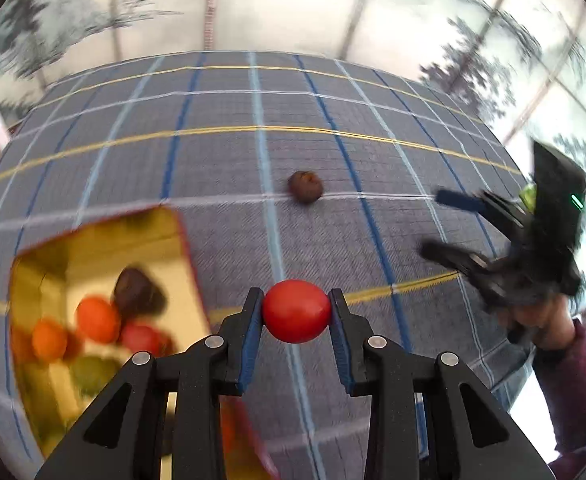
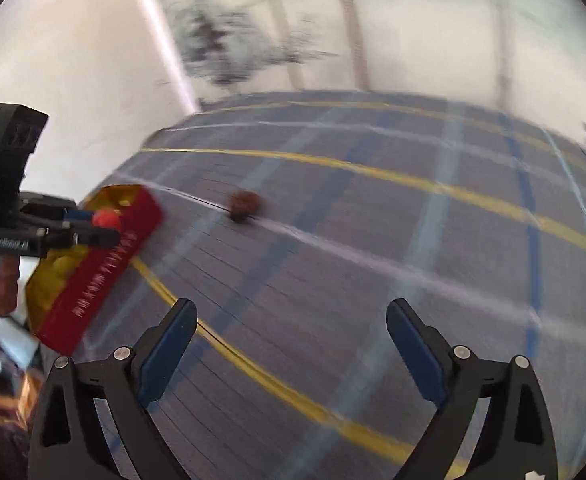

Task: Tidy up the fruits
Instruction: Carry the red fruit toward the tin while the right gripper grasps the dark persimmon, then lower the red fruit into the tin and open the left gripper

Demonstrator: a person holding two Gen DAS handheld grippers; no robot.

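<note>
My left gripper (image 1: 296, 310) is shut on a red round fruit (image 1: 296, 311) and holds it above the plaid tablecloth, just right of a red box with a gold inside (image 1: 105, 240). The box holds several fruits: orange, red, green and a dark brown one. A brown fruit (image 1: 305, 186) lies alone on the cloth farther ahead; it also shows in the right wrist view (image 2: 245, 205). My right gripper (image 2: 291, 320) is open and empty above the cloth. In the right wrist view the left gripper (image 2: 105, 226) holds the red fruit (image 2: 107, 219) over the box (image 2: 101, 264).
The table is covered by a grey-blue plaid cloth (image 1: 221, 152) with yellow, white and blue lines. A curtain with tree prints hangs behind it. The right gripper (image 1: 445, 222) shows open at the right of the left wrist view.
</note>
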